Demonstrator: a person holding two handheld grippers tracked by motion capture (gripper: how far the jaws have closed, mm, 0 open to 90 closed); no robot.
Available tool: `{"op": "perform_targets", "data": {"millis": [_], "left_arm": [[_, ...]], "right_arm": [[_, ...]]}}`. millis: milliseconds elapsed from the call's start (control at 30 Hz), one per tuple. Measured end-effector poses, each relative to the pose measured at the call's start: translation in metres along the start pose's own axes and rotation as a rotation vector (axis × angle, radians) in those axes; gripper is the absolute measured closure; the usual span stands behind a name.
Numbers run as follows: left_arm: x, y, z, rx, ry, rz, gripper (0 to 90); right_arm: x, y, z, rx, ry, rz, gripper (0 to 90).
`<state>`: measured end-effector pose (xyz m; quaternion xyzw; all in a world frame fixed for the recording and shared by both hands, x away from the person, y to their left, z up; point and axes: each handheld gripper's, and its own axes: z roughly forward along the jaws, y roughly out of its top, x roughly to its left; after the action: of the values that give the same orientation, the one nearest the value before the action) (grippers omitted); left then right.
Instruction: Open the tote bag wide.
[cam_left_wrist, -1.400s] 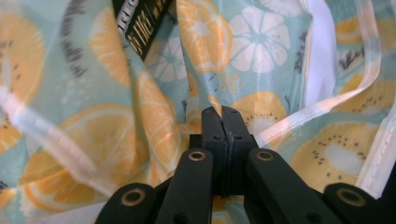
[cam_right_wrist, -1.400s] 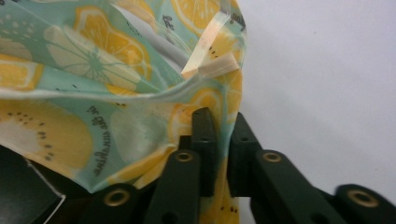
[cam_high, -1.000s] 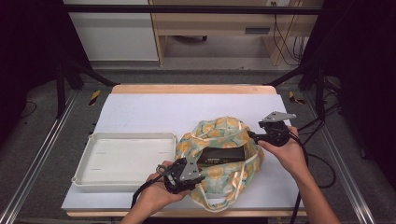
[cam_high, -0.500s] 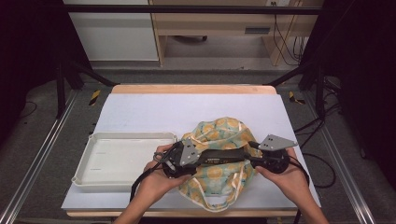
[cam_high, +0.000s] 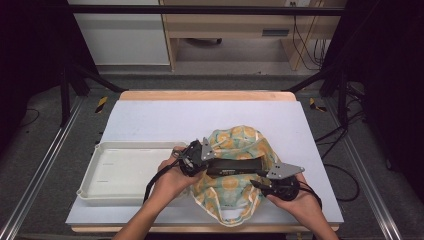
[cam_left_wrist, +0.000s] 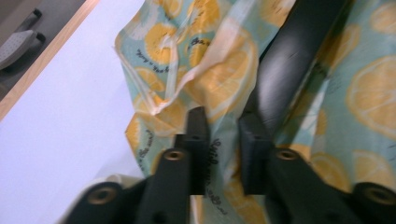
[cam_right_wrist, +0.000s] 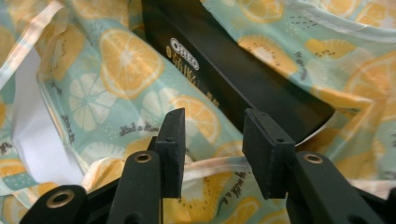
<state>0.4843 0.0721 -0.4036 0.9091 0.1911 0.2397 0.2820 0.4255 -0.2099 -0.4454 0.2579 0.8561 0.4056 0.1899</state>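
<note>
Fingers (cam_right_wrist: 173, 140) hover over the lemon-print bag (cam_high: 235, 192) holding a black box (cam_high: 235, 166).

A lemon-print cloth bag (cam_high: 235, 170) lies crumpled and open on the desk (cam_high: 150, 120), a flat black box (cam_high: 235, 166) lying across it.

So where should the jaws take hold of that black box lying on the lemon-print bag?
Probably at the long black box near one end, pinching across its narrow width. It lies flat and lengthwise on the lemon-print bag, so its long side faces are the reachable parallel surfaces. Come from the person's side, where the right gripper already points at its near end, staying clear of loose fabric.
</note>
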Motion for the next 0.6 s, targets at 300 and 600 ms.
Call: {"op": "perform_targets", "data": {"millis": [300,600], "left_arm": [[0.008,-0.004,0.001,-0.016,0.000,-0.032,88.1],[0.005,-0.003,-0.011,-0.025,-0.022,-0.014,88.4]], "right_arm": [[0.005,0.010,0.002,0.003,0.013,-0.088,55.6],[0.001,0.024,0.019,0.043,0.093,-0.155,51.3]]}}
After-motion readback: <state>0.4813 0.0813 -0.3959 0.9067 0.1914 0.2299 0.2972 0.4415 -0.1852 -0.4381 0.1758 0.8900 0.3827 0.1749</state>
